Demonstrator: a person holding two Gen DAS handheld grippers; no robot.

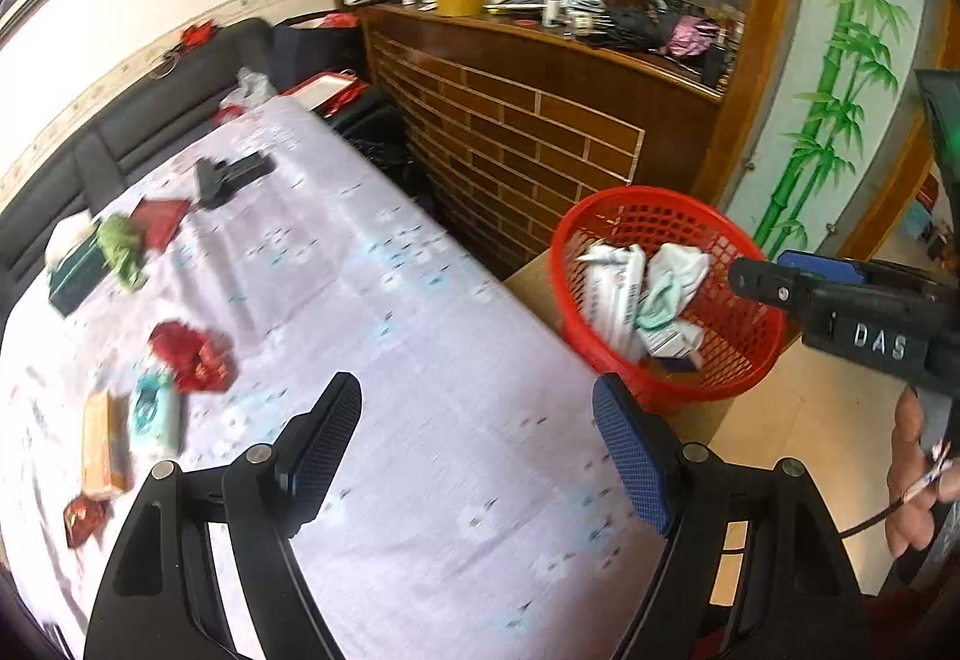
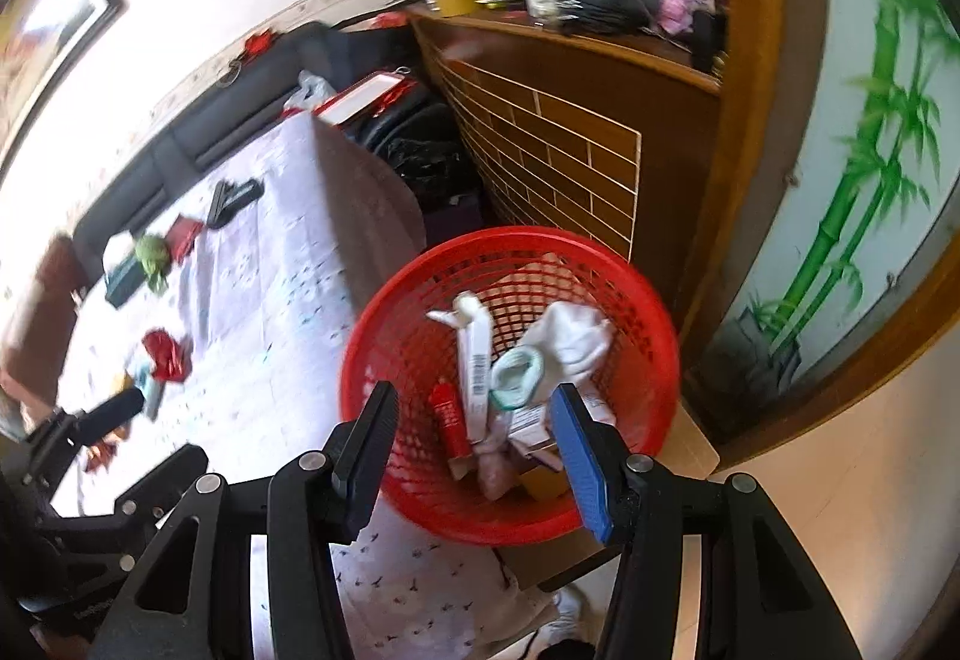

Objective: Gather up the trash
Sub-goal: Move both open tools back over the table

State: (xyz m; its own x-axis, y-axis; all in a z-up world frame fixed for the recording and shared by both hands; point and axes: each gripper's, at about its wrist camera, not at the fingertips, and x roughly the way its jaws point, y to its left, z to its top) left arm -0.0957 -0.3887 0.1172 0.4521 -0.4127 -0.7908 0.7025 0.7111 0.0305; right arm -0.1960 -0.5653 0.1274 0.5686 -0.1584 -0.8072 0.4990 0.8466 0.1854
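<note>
Now right gripper [image 2: 474, 441] tilted over basket [image 2: 654, 312], empty.

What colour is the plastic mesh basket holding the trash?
Red: the red plastic mesh basket shows best in the right wrist view.

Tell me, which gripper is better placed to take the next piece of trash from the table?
Left. The left gripper hangs open over the table, near the red wrapper. The right gripper, also open, hangs over the red basket.
</note>
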